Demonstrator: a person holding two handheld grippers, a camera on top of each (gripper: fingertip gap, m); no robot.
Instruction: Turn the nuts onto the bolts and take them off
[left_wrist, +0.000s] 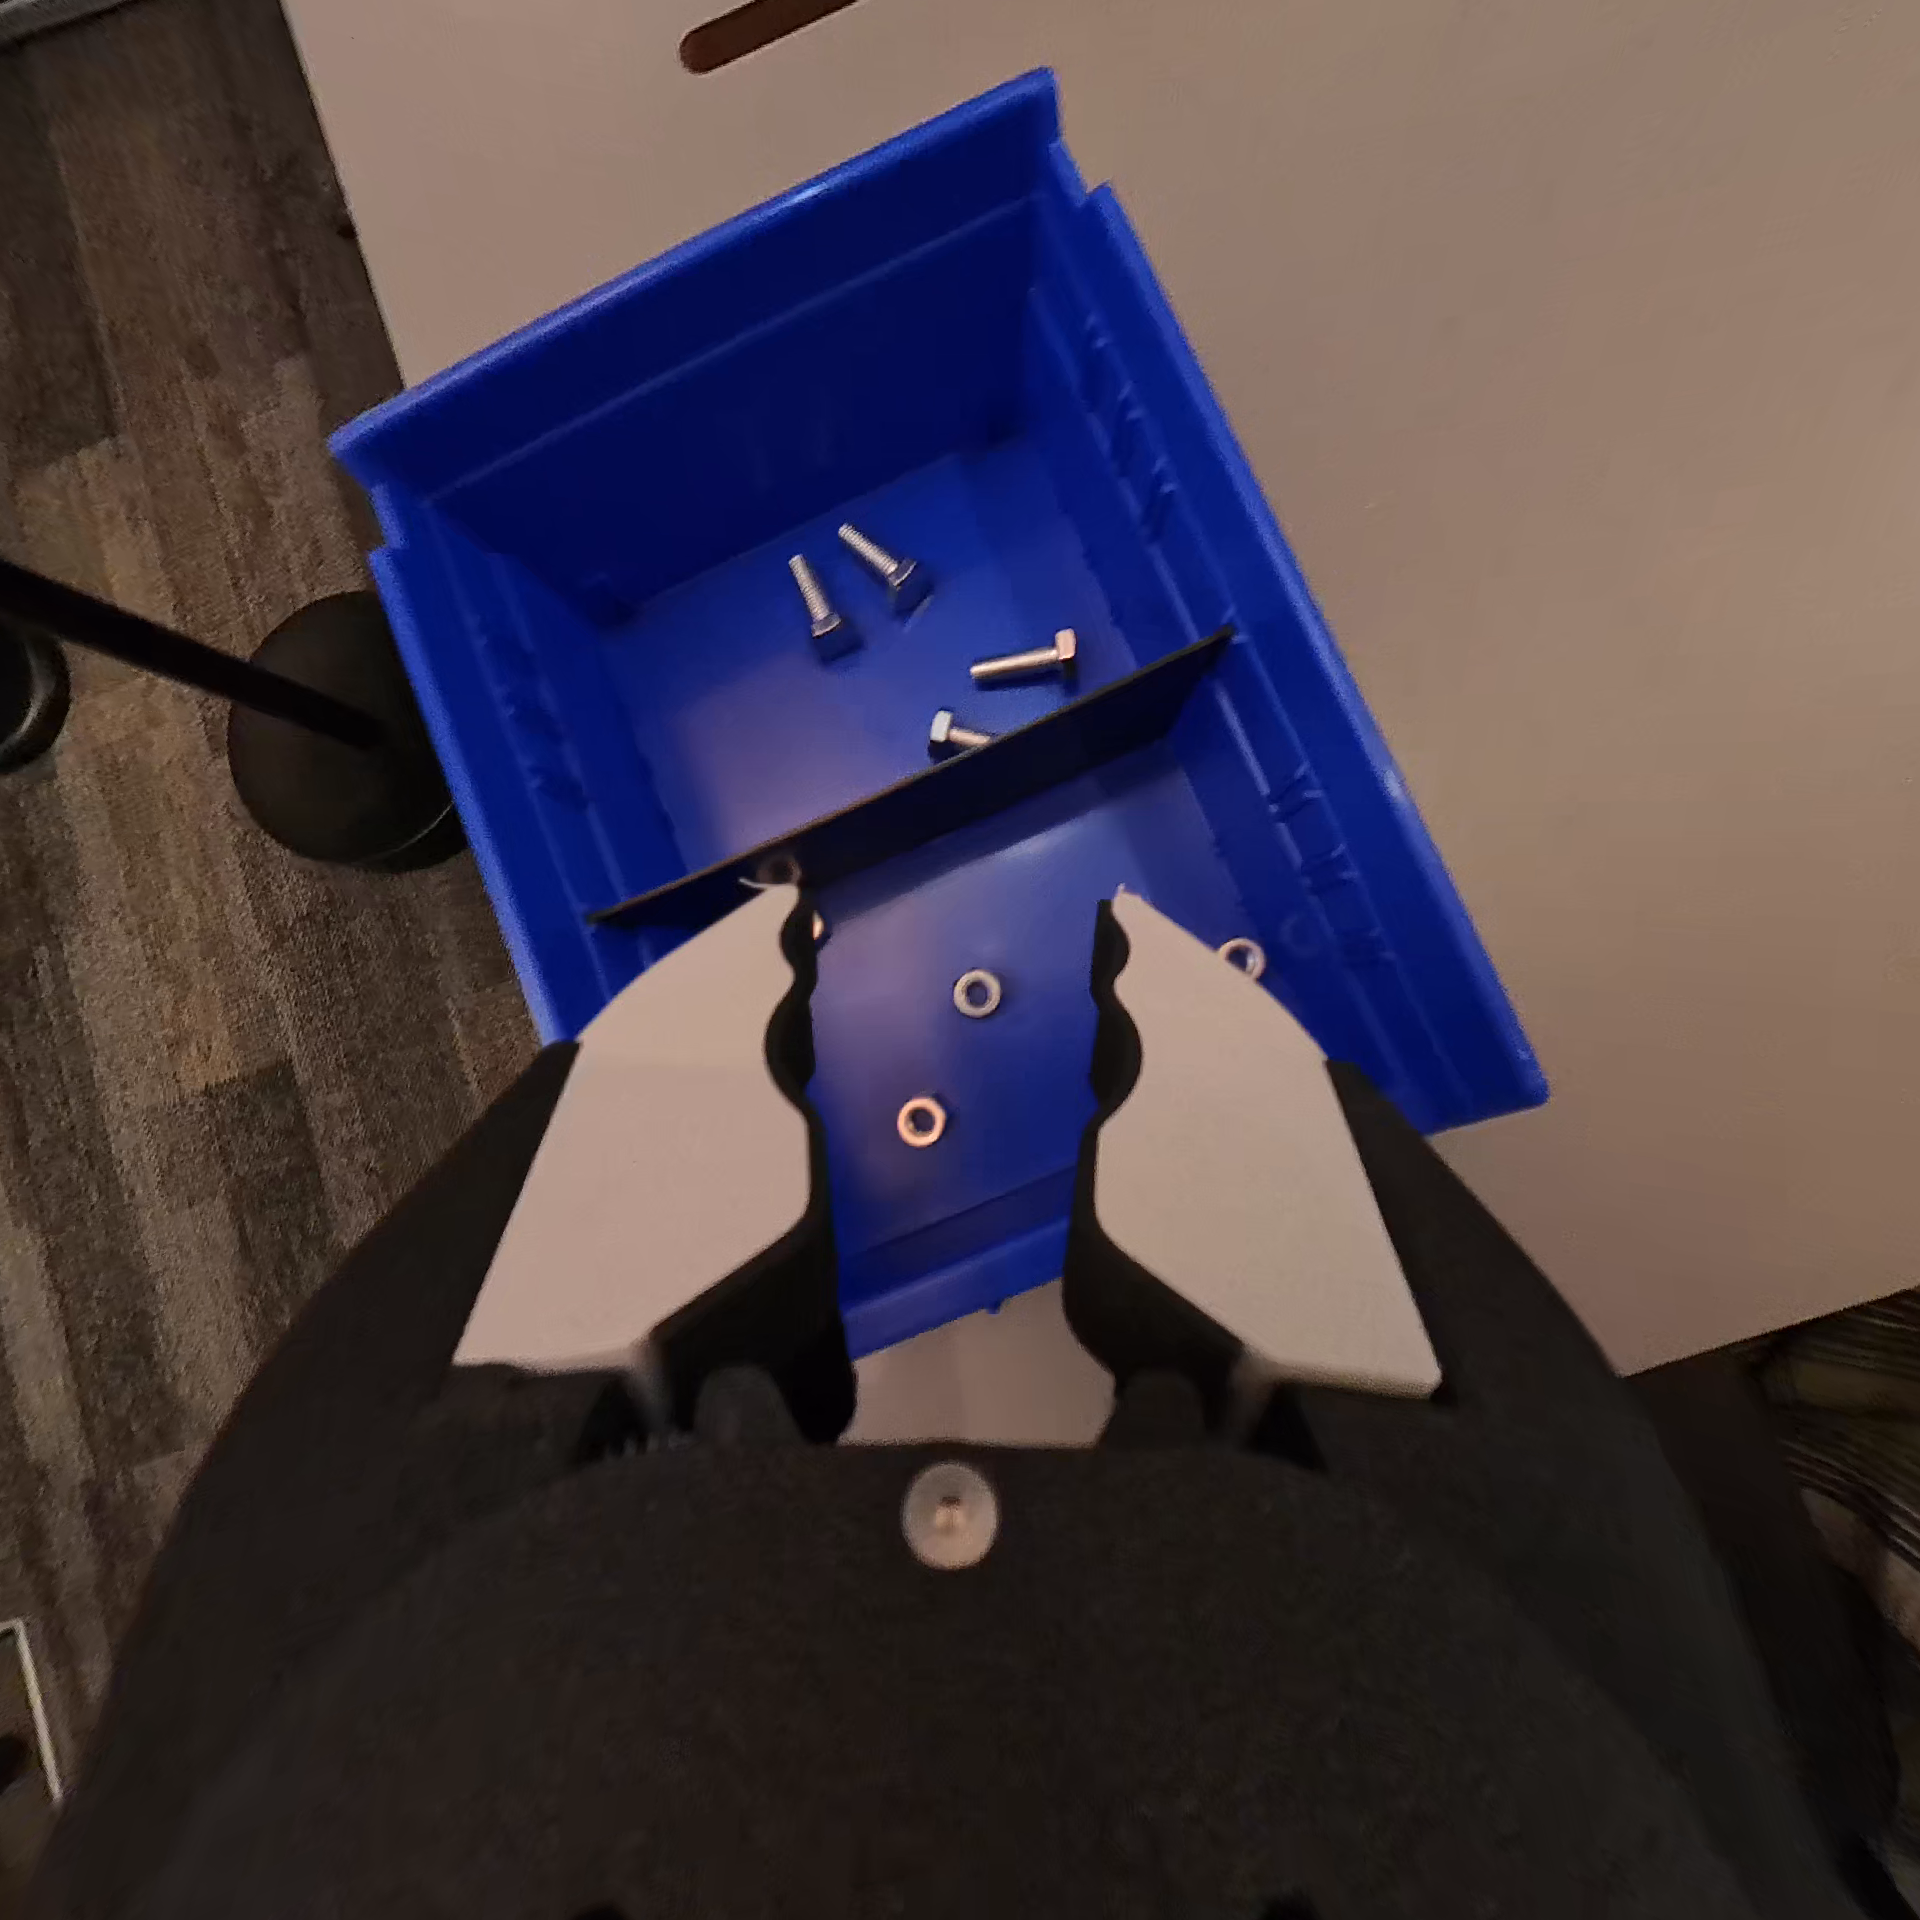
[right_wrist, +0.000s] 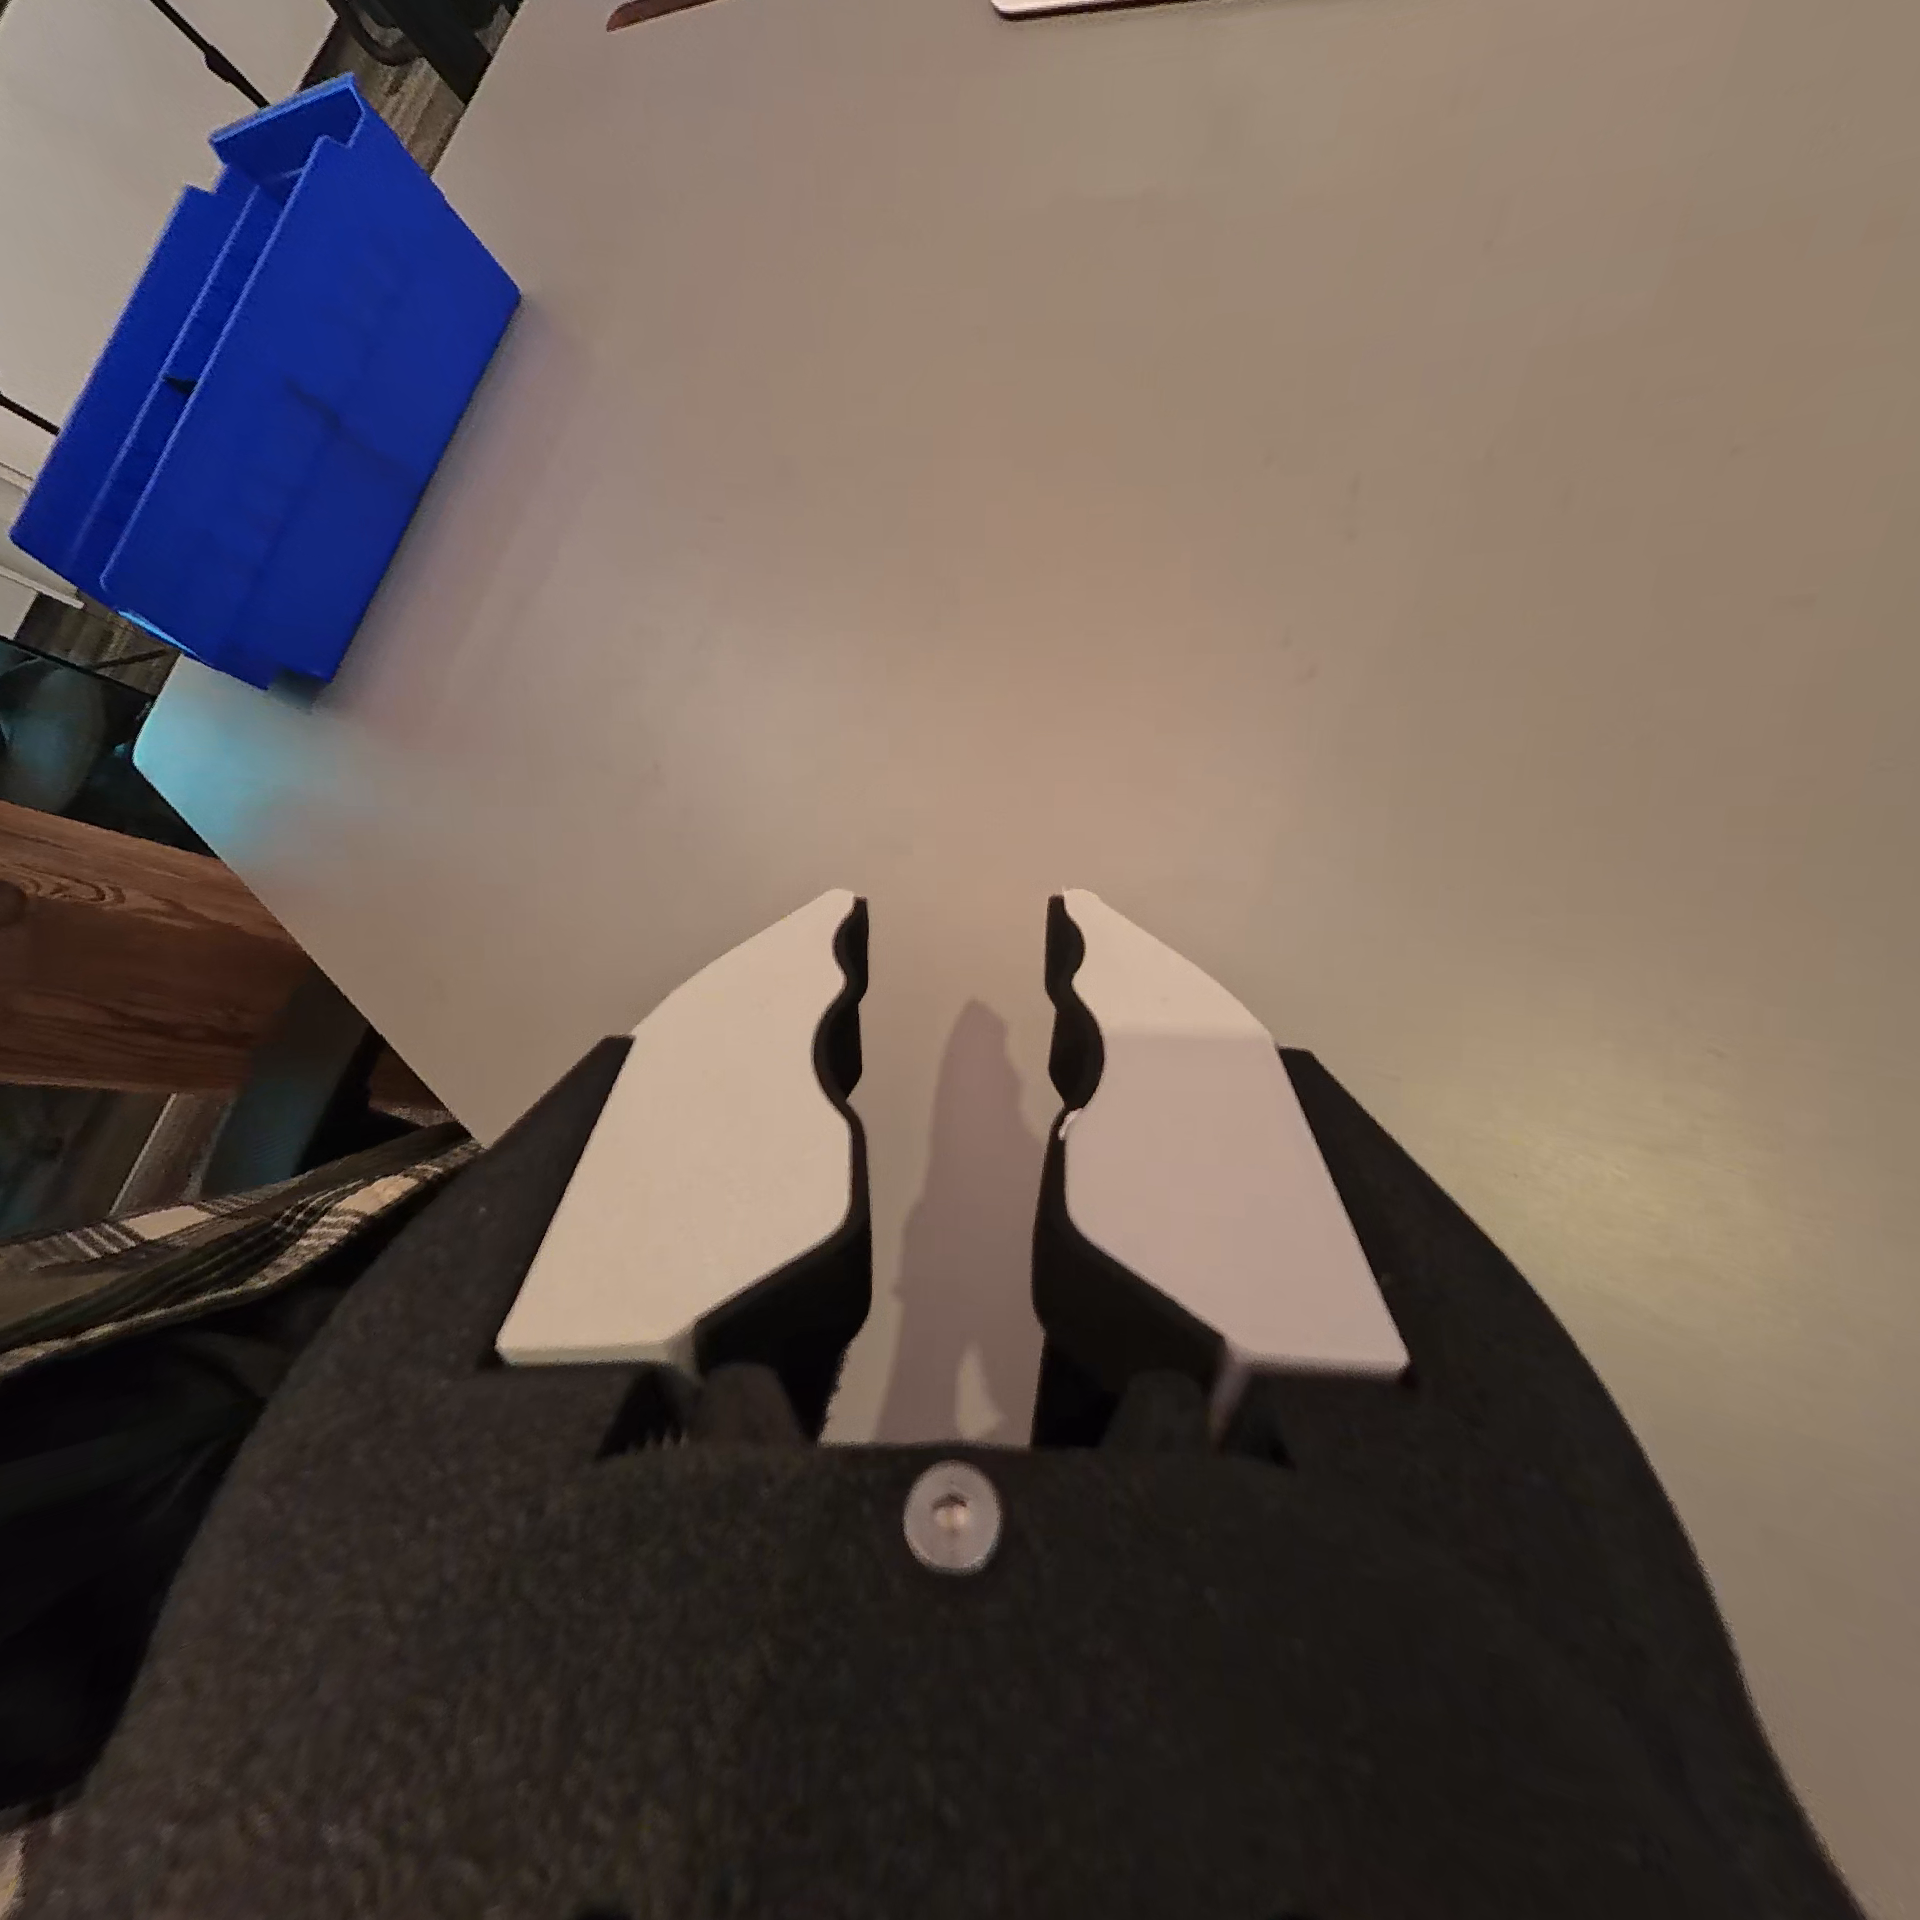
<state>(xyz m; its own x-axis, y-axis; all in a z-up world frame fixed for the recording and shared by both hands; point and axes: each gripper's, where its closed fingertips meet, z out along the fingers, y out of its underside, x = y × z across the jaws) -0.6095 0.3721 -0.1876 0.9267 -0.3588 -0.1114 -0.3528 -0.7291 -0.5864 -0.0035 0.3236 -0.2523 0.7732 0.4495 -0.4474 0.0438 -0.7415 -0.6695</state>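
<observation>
A blue bin (left_wrist: 727, 343) stands on the white table (left_wrist: 1507, 520), split by a black divider (left_wrist: 987, 779). The far compartment holds several silver bolts (left_wrist: 1023, 662). The near compartment holds several silver nuts (left_wrist: 977, 992); one nut (left_wrist: 920, 1122) lies between my fingers' lines. My left gripper (left_wrist: 951, 904) is open and empty, hovering above the nut compartment. My right gripper (right_wrist: 956, 909) is open and empty over the bare table, far to the right of the bin (right_wrist: 281, 416), which shows at the upper left of the right wrist view.
The table's left edge runs just beside the bin; beyond it are dark wood floor (left_wrist: 156, 935) and a black round stand base (left_wrist: 332, 727). A wooden surface (right_wrist: 114, 966) and plaid cloth (right_wrist: 208, 1236) lie at the left of the right wrist view. My hands' fingertips stand some 60 cm from each other.
</observation>
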